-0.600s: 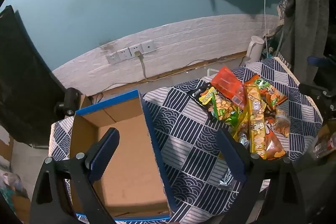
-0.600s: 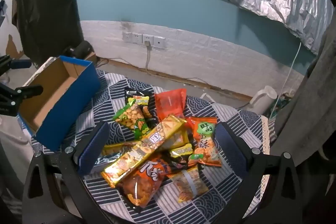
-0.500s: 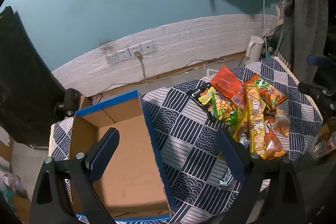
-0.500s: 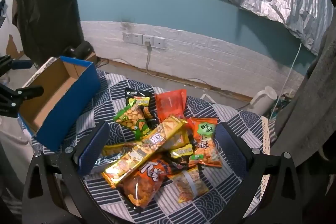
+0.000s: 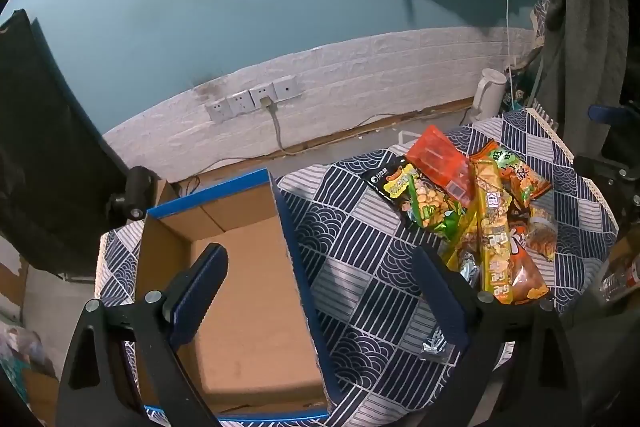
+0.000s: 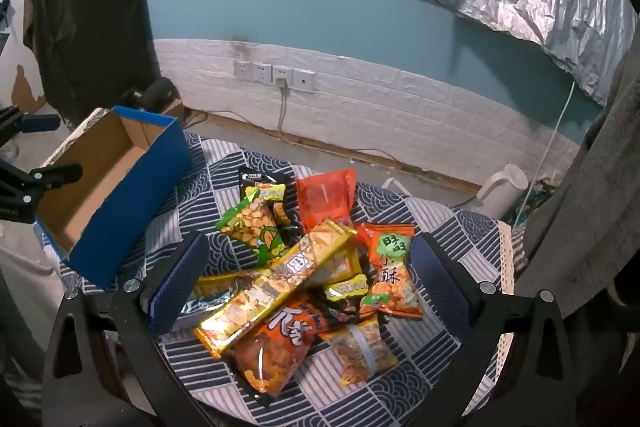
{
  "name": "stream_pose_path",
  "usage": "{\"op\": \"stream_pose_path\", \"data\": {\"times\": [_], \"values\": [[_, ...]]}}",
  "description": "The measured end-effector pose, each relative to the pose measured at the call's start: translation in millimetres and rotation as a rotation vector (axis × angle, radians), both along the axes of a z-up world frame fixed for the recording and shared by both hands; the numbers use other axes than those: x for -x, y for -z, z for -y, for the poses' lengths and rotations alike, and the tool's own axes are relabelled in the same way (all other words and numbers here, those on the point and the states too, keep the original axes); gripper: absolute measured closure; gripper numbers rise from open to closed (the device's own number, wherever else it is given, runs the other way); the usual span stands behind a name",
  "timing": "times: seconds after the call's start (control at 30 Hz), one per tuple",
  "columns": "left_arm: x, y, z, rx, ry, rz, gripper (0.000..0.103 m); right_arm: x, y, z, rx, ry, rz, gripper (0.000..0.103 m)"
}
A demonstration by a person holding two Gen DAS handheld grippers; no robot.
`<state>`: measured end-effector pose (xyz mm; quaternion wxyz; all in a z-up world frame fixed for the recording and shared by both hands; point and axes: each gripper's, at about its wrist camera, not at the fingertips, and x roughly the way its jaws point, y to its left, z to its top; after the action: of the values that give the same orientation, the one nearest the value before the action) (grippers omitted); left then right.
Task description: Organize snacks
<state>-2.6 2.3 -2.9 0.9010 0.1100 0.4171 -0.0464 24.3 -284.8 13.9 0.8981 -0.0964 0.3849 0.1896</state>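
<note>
Several snack packets lie in a heap on the patterned tablecloth (image 6: 436, 223): a long gold bar (image 6: 276, 281), a green pea bag (image 6: 252, 223), a red pouch (image 6: 326, 199), an orange bag (image 6: 390, 271). My right gripper (image 6: 306, 273) hovers wide open above the heap, nothing between its fingers. An empty cardboard box with blue sides (image 5: 256, 283) (image 6: 100, 179) stands left of the heap. My left gripper (image 5: 320, 287) hangs open over the box's right wall, holding nothing. From the left wrist view the heap sits at the right, gold bar (image 5: 494, 239) on top.
The tablecloth (image 5: 360, 255) covers a small table with edges close on every side. Behind it are a white brick wall with sockets (image 5: 256, 99), a white kettle (image 6: 502, 185), a dark cloth (image 6: 88, 11) at left and a grey garment (image 5: 580, 27) at right.
</note>
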Motion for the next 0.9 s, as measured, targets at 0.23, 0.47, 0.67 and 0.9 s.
{"op": "stream_pose_path", "data": {"times": [0.23,0.47,0.67,0.9], "values": [[-0.4,1.6,0.5,0.002,0.005,-0.014,0.008,0.2,2.1,-0.3,0.005,0.0,-0.002,0.003],[-0.6,2.1,0.3,-0.001,0.004,-0.014,0.008,-0.4,3.1,1.8,0.002,0.004,-0.01,0.003],[-0.8,2.9,-0.3,-0.002,0.003,-0.015,0.008,-0.3,3.7,1.0,0.001,0.0,-0.013,0.003],[-1.4,4.7,0.8,-0.011,0.007,-0.016,0.008,-0.3,5.9,1.3,0.004,-0.002,-0.018,0.003]]}}
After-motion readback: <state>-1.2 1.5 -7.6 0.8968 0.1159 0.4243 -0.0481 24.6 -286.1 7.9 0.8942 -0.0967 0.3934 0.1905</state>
